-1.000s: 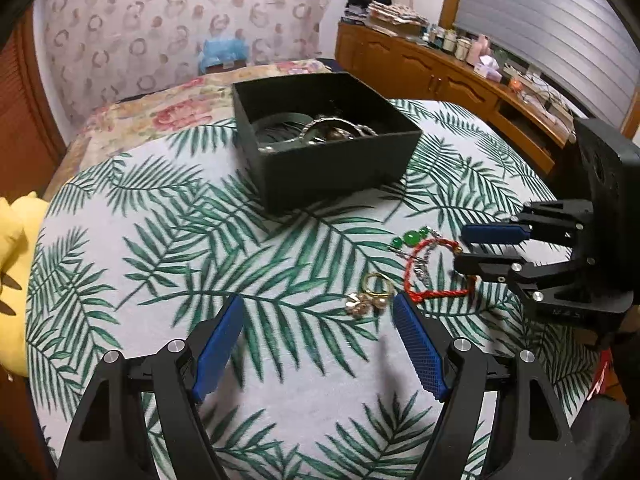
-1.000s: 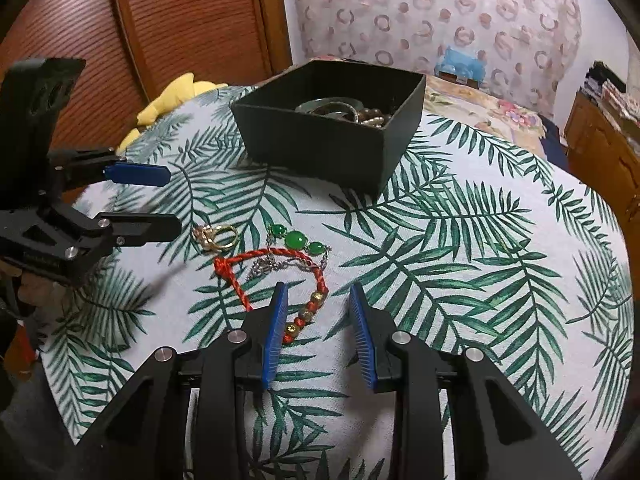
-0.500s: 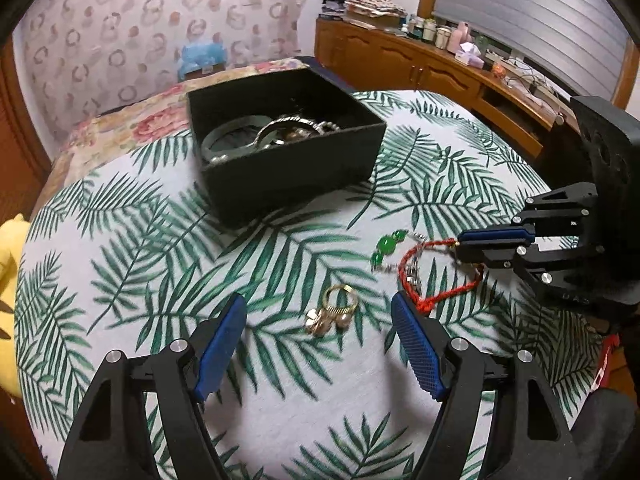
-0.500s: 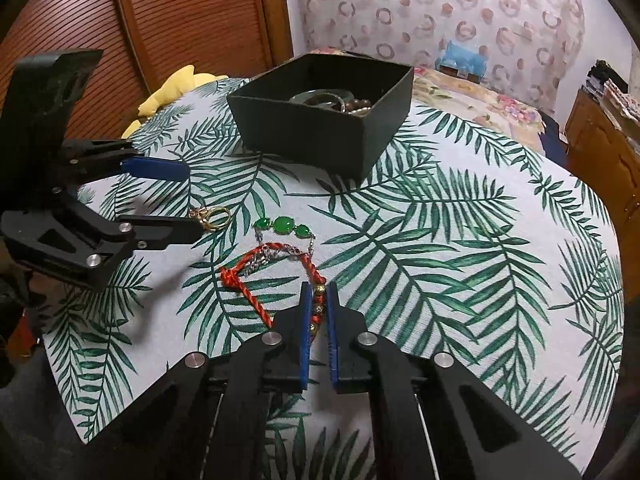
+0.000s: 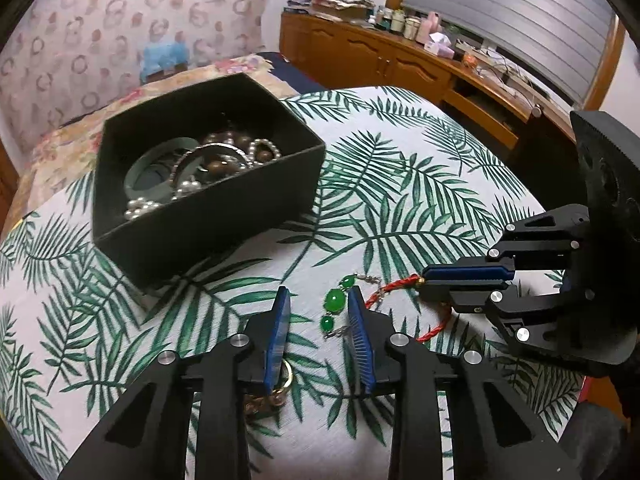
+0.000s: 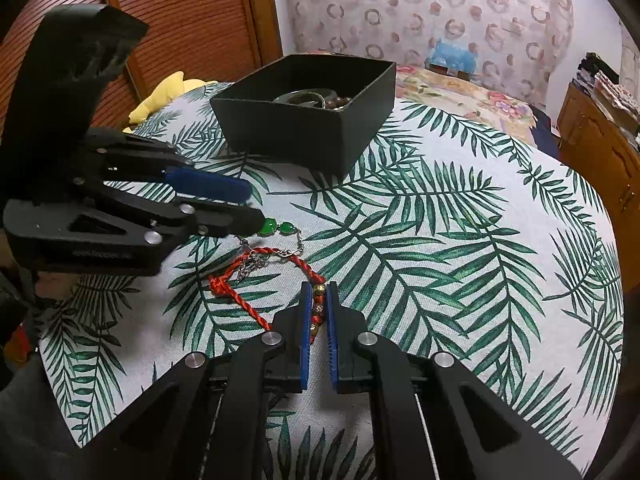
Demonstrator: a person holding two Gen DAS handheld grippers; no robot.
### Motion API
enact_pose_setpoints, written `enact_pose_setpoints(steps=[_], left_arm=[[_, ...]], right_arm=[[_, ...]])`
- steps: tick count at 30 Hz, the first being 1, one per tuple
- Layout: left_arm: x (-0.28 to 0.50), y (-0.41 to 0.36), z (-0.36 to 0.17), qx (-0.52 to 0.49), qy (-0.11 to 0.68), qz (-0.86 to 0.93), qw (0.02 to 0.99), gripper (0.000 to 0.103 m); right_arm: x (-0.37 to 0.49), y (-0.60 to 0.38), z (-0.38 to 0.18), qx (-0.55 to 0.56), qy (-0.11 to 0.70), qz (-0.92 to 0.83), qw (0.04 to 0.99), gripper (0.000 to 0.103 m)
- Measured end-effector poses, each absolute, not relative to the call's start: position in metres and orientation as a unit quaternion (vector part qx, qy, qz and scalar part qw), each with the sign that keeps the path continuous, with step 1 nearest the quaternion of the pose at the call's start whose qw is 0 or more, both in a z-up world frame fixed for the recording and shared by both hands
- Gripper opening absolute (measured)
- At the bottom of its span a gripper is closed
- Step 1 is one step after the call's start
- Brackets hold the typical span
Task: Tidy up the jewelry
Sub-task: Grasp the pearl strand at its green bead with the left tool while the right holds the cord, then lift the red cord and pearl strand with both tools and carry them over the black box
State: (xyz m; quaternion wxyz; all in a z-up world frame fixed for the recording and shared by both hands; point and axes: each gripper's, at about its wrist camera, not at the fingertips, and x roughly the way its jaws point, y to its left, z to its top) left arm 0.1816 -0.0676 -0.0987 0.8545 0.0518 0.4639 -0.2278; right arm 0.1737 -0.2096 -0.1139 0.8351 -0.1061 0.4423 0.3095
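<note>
Jewelry is lying on a leaf-print cloth [image 5: 400, 200] over a round table, some loose and some already in a black box [image 5: 208, 216]. In the left wrist view the box is sitting at 11 o'clock, holding a green bangle [image 5: 154, 168], pearls [image 5: 140, 205] and brown beads [image 5: 224, 152].

The left gripper [image 5: 316, 328] is hovering low over the cloth with its blue pads [image 5: 276, 340] partly apart, clamping nothing. A green-stone bracelet [image 5: 334, 302] is lying in the gap near the right pad, its far end reaching toward 12 o'clock. A gold ring [image 5: 280, 384] is peeking out under the left pad at 7 o'clock, partly hidden.

The right gripper [image 6: 318, 316] is sitting with its jaws nearly together, pinching the beaded stretch of a red cord bracelet [image 6: 256, 276]. The rest of the cord is looping away toward 10 o'clock in the right wrist view, lying on the cloth with a thin silver chain [image 6: 250, 258] tangled over it. In that view the left gripper [image 6: 240, 208] is reaching in from 9 o'clock, its tips covering one end of the green-stone bracelet [image 6: 276, 227]. The box [image 6: 304, 128] is standing at 12 o'clock, well apart from both grippers.

A yellow plush [image 6: 160, 96] is lying past the table edge at 10 o'clock, in front of a wooden door [image 6: 180, 24].
</note>
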Motion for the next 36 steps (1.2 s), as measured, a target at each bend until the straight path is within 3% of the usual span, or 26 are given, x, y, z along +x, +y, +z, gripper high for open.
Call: enact_pose_setpoints(steps=[8,11,17,36], left_arm=[[0.183,-0.079,-0.103,0.064,0.465,-0.229,0.853,0.021],[0.184,-0.083,-0.105,0.078,0.461,-0.224,0.855,0.011],[0.182,-0.075,-0.097,0.066,0.451,-0.221,0.862,0.01],[0.172,-0.042,-0.007,0.034,0.355,-0.199,0.913,0.01]], right_arm=[[0.174,-0.21,-0.114,-0.106,0.44,0.312,0.835,0.008],[0.174,-0.21,-0.115,-0.106,0.439,0.312,0.836,0.008],[0.174,-0.21,-0.115,-0.106,0.439,0.312,0.836,0.008],[0.188,-0.208,-0.078,-0.109,0.396,0.309,0.858,0.008]])
